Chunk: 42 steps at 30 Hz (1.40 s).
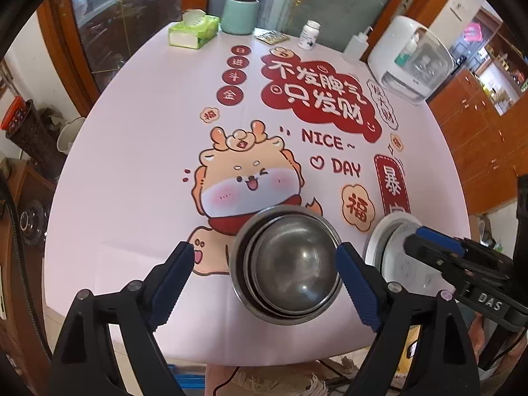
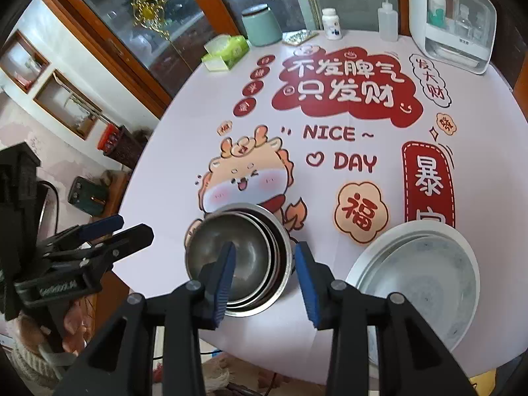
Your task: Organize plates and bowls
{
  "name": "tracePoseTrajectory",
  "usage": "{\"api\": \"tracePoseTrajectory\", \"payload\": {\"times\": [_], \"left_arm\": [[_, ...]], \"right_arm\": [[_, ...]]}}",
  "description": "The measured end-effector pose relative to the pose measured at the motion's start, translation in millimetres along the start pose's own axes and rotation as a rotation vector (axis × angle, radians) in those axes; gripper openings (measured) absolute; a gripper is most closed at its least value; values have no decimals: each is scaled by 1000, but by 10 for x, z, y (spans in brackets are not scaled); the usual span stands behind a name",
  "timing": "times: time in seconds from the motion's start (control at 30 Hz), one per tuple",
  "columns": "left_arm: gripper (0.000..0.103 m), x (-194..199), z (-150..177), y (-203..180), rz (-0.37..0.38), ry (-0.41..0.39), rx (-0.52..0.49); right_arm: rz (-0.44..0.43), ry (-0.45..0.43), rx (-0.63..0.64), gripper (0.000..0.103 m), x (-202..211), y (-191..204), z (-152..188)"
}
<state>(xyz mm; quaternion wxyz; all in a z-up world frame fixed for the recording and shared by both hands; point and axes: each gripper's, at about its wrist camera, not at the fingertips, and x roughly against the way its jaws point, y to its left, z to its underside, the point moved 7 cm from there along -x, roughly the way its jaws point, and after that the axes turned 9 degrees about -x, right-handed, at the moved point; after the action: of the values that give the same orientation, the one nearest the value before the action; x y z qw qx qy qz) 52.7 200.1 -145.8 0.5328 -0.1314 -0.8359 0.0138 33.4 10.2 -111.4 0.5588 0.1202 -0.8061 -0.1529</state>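
Note:
A nested stack of steel bowls sits near the table's front edge; it also shows in the right wrist view. A stack of white plates lies to its right, partly hidden behind the right gripper in the left wrist view. My left gripper is open and empty, above the bowls' left part. My right gripper is open and empty, its jaws either side of the bowls' right rim. In the left wrist view the right gripper hangs over the plates. The left gripper shows at the left in the right wrist view.
The round table has a printed cloth. At its far edge stand a tissue box, a green canister, a pill bottle, a squeeze bottle and a white appliance. Wooden cabinets stand right.

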Motion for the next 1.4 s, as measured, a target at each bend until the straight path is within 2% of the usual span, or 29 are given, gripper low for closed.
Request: {"api": "tracePoseTrajectory", "payload": {"times": [0.1,0.23,0.5,0.73,1.1,1.3,1.4], "left_arm": [[88,-29,22,43,-2,4,0],[88,-209,108,84,0,43,-15],[88,-659,353,76,60,113,-42],[88,-896,409,121,89,137,-9],[86,-1169,455,182,118,194,21],[81,-1245,484,160,127,223,16],[72,-1296,522,157,135,251,18]], "right_arm": [[-5,-5,9,48,-3,8,5],[-20,27,1,48,-156,-17,62],[-15,95,-13,48,-555,-119,216],[1,145,-26,48,-813,-189,319],[23,187,-41,48,-1003,-249,347],[23,206,-47,48,-1057,-253,366],[23,208,-42,48,-1066,-245,373]]}}
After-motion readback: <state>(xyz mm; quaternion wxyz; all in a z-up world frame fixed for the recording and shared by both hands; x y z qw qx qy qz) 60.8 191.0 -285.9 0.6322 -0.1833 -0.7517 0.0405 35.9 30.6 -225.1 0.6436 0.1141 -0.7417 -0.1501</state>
